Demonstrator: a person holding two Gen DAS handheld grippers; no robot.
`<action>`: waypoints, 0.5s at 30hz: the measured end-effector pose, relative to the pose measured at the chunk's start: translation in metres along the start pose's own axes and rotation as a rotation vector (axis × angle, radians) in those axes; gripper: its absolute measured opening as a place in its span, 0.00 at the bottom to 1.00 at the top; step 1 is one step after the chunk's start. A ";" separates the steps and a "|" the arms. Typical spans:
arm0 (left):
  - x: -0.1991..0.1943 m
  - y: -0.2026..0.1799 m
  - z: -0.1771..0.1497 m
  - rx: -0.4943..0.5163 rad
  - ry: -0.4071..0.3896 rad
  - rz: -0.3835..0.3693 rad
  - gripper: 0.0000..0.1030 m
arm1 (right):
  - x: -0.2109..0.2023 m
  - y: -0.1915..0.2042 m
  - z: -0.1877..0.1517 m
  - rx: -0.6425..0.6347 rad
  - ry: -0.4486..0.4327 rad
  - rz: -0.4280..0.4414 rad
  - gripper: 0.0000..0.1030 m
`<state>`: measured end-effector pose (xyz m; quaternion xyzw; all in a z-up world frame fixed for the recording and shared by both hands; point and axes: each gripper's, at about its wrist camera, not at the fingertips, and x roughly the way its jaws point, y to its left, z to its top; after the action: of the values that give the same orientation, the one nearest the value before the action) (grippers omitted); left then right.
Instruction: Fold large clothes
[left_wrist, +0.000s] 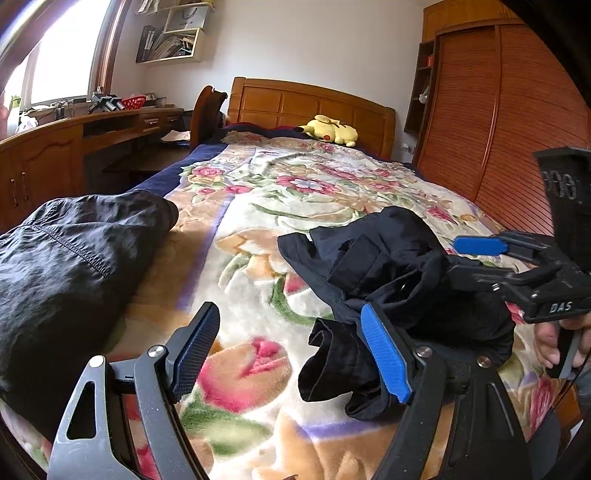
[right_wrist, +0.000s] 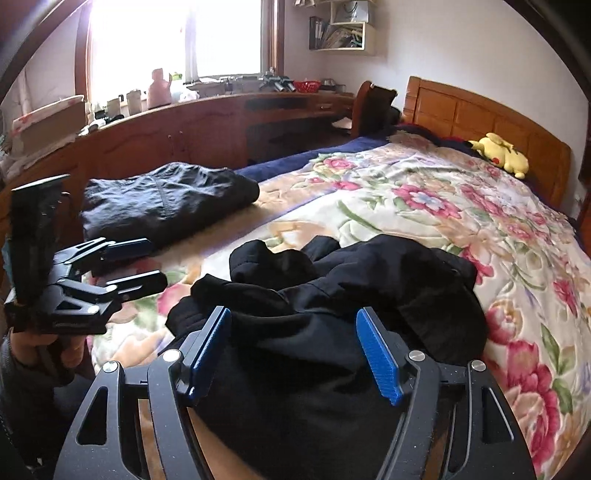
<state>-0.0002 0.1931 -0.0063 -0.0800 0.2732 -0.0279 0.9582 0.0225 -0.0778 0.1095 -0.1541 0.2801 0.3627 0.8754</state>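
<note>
Above the near part of the bed, the right tool (right_wrist: 293, 354) stands with its jaws apart, and the crumpled black garment (right_wrist: 332, 314) lies between and under its blue pads (right_wrist: 376, 356). The pads do not press on the cloth. In the left wrist view this same tool (left_wrist: 476, 258) comes in from the right side, with a hand (left_wrist: 557, 339) on its handle, and its fingers reach over the garment (left_wrist: 388, 266).

The left tool (left_wrist: 291, 350) is also open and holds nothing. One of its pads is just beside the near edge of the black garment; whether it touches, I cannot tell. In the right wrist view it (right_wrist: 136, 262) hovers over the blanket, between the two dark pieces.

To the left, a folded dark garment (right_wrist: 166, 199) rests near the edge of the bed, well apart from the crumpled one. Both lie on a floral blanket (left_wrist: 295, 192). A yellow plush toy (left_wrist: 332, 131) lies by the wooden headboard (left_wrist: 306, 101).
</note>
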 end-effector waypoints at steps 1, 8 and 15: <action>0.000 0.000 0.000 0.004 0.000 0.003 0.77 | 0.007 0.002 0.002 0.003 0.021 0.024 0.70; -0.005 0.008 -0.008 0.008 0.011 0.019 0.77 | 0.035 0.015 -0.001 -0.029 0.089 0.063 0.12; -0.016 0.016 -0.017 0.007 0.018 0.050 0.77 | 0.015 0.035 -0.012 -0.033 0.053 0.149 0.07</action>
<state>-0.0225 0.2083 -0.0147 -0.0698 0.2835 -0.0057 0.9564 0.0009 -0.0512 0.0886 -0.1569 0.3079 0.4271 0.8356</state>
